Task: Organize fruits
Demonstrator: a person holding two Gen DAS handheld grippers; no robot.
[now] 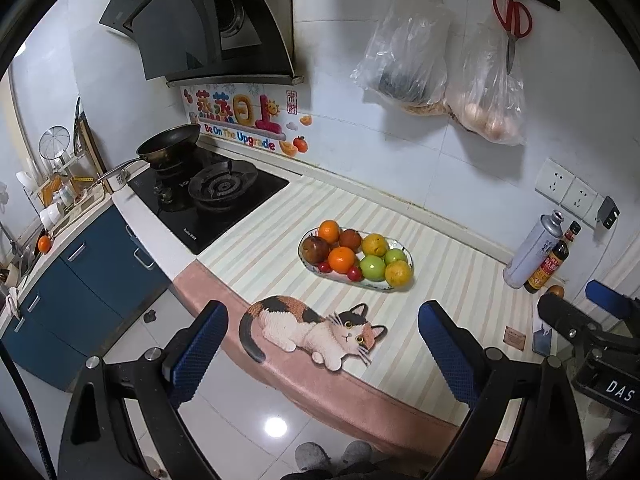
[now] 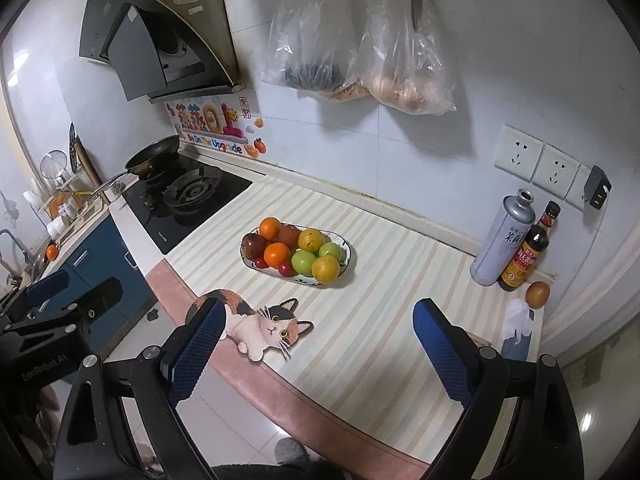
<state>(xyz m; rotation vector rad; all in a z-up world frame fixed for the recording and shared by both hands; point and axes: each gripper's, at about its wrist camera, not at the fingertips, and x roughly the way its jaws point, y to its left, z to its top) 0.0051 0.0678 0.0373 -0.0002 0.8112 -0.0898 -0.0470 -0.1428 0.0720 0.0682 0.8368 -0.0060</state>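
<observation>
With your left gripper (image 1: 322,346) and right gripper (image 2: 316,344) both spread wide and empty, the frame-center fruit plate (image 1: 406,254) offers firm, roll-prone oranges (image 1: 342,259), best pinched across their middles.

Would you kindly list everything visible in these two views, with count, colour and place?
plate: one, white patterned, centre of the striped counter, holding all fruit below
oranges: two, orange, left half
dark red fruits: two, left and rear
yellow fruits: two, right half
green fruits: two, right half
small red fruits: about three, front edge
cat mat: one, calico, front counter edge
canister: one, grey, right by wall
sauce bottle: one, dark, beside canister
loose round fruit: one, brownish, right of the bottle
pan: one, black, on stove
plastic bags: two, clear, hanging on wall
scissors: one, red-handled, hanging
left gripper: blue pads, open
right gripper: blue pads, open
</observation>
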